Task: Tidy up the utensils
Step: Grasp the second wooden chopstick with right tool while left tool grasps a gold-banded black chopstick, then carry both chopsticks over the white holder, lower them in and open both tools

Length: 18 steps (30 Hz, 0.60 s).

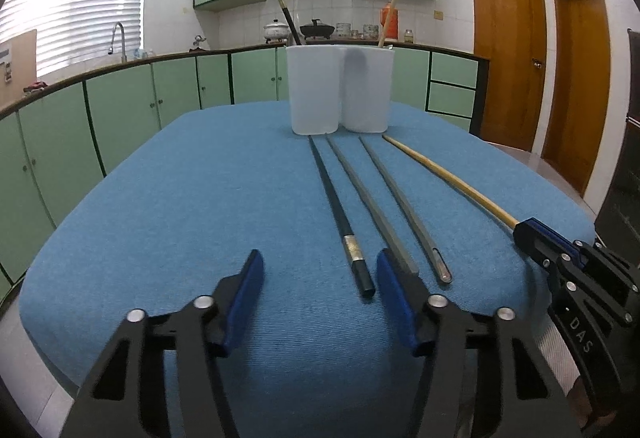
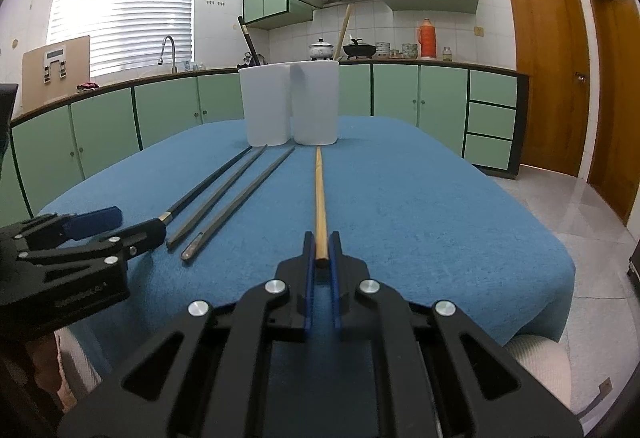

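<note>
Several chopsticks lie side by side on the blue tablecloth (image 1: 180,198): a black chopstick (image 1: 340,214), two grey chopsticks (image 1: 370,198) and a wooden chopstick (image 1: 448,178). My left gripper (image 1: 320,274) is open low over the cloth. The black chopstick's near end lies between its fingers, close to the right pad (image 1: 394,282), with no pad pressing on it. My right gripper (image 2: 322,250) is shut on the near end of the wooden chopstick (image 2: 320,194). Two white cups (image 1: 316,90) (image 1: 366,90) stand at the far end, one holding a black chopstick, the other a wooden one.
The left gripper (image 2: 128,224) shows at the left of the right wrist view, and the right gripper (image 1: 522,230) at the right of the left wrist view. Green kitchen cabinets (image 2: 160,110) run behind the table. Wooden doors (image 2: 544,70) and tiled floor lie to the right.
</note>
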Tool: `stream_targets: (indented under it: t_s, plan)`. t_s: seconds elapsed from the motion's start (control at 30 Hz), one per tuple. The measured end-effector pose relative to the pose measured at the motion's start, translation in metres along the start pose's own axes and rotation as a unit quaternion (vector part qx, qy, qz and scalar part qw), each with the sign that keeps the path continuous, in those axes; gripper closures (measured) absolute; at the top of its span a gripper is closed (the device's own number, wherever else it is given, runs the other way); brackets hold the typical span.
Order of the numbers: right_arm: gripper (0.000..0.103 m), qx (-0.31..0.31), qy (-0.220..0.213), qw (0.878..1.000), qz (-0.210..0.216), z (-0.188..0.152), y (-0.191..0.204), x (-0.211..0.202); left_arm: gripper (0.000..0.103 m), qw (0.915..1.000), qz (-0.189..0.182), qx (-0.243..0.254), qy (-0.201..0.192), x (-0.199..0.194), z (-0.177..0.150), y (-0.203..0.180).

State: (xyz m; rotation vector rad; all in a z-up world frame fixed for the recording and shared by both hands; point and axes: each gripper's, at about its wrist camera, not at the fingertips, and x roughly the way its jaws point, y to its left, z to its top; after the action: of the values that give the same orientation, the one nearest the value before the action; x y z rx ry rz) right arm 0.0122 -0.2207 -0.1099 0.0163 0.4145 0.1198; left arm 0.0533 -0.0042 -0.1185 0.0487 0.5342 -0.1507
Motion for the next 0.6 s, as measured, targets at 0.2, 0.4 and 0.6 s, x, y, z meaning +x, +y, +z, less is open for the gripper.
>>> stream_targets:
  t_s: [0.2, 0.4, 0.6]
  plan:
    - [0.097, 0.003, -0.002, 1.000, 0.002, 0.000, -0.002, -0.001, 0.070, 0.9999, 0.006, -0.008, -0.008, 0.001, -0.001, -0.006]
    - [0.097, 0.006, -0.006, 1.000, 0.003, 0.001, -0.004, -0.006, 0.096, 0.9999, 0.002, -0.014, -0.009, 0.001, 0.000, -0.007]
    - [0.097, 0.002, -0.015, 1.000, 0.003, 0.007, -0.008, -0.013, 0.096, 0.9996, -0.002, -0.026, -0.011, -0.007, 0.006, 0.000]
